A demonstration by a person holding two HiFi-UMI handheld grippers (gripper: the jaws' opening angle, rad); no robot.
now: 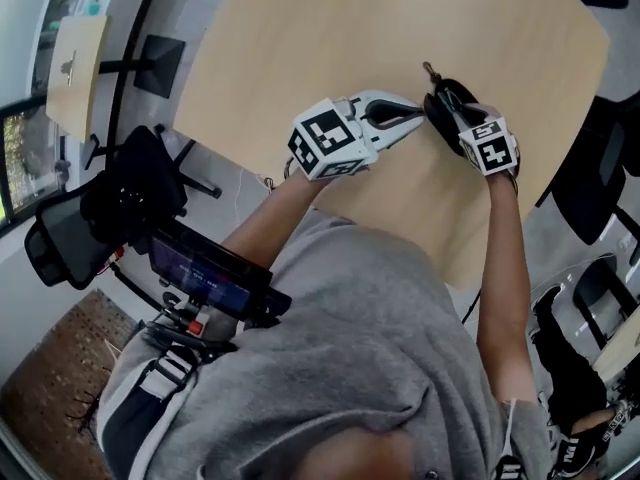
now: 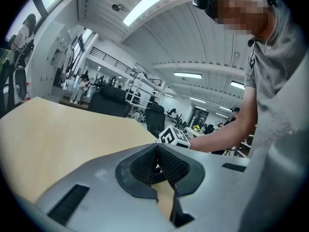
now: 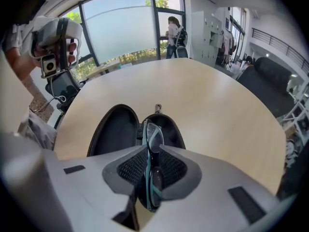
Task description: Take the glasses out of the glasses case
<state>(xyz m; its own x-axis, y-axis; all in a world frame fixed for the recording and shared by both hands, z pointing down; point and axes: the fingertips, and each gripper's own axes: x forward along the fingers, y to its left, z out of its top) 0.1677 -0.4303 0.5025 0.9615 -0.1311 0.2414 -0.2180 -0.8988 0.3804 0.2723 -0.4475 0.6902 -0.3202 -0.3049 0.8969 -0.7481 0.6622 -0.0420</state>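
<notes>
Open-plan office — swivel chairs [image 2: 155,119], strip lights [image 2: 144,6], lockers [image 3: 205,33], big windows [image 3: 120,30].

Pale wood table [image 1: 400,28] mid-room. Big windows [image 3: 125,28] at 11 o'clock in the right gripper view, w/ daylight and trees outside. Strip lights [image 2: 142,6] on a white ribbed ceiling at 12 in the left gripper view. Black office chair [image 1: 60,248] at 9 in the head view.

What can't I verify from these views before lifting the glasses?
Head view: the right tongs cover the glasses; the glasses case shows only partly.
Right gripper view: the tongs' body hides the glasses' lower end, so clearance from the case is unknown.
Left gripper view: the left tongs meet at the tips; whether they pinch the case rim is unclear.
</notes>
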